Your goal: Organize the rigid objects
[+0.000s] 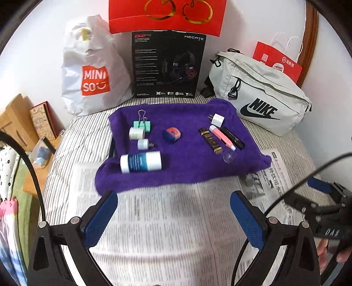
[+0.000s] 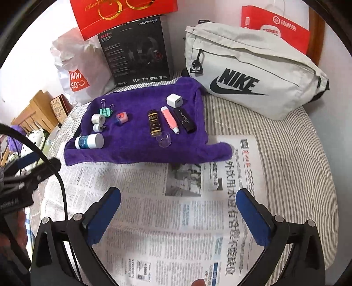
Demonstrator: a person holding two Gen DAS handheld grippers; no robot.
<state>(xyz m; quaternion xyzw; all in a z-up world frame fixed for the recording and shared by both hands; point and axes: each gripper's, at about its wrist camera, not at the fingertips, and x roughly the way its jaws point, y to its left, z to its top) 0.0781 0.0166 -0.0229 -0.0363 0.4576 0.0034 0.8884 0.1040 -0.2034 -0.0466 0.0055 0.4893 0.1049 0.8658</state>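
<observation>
A purple towel lies on the bed with small rigid things on it. On its left are a green binder clip, a white tape roll, a small white cylinder and a blue-and-white bottle. In the middle sits a red-and-blue eraser. On the right lie a white charger plug, a dark brown tube, a pink-and-white pen-like tube, a black tube and a clear cap. My left gripper and right gripper hover open and empty over the newspaper.
Behind the towel stand a white Miniso bag, a black headset box, a red gift bag, a grey Nike bag and a red paper bag. Wooden furniture flanks the bed's left edge. The right gripper's body shows in the left wrist view.
</observation>
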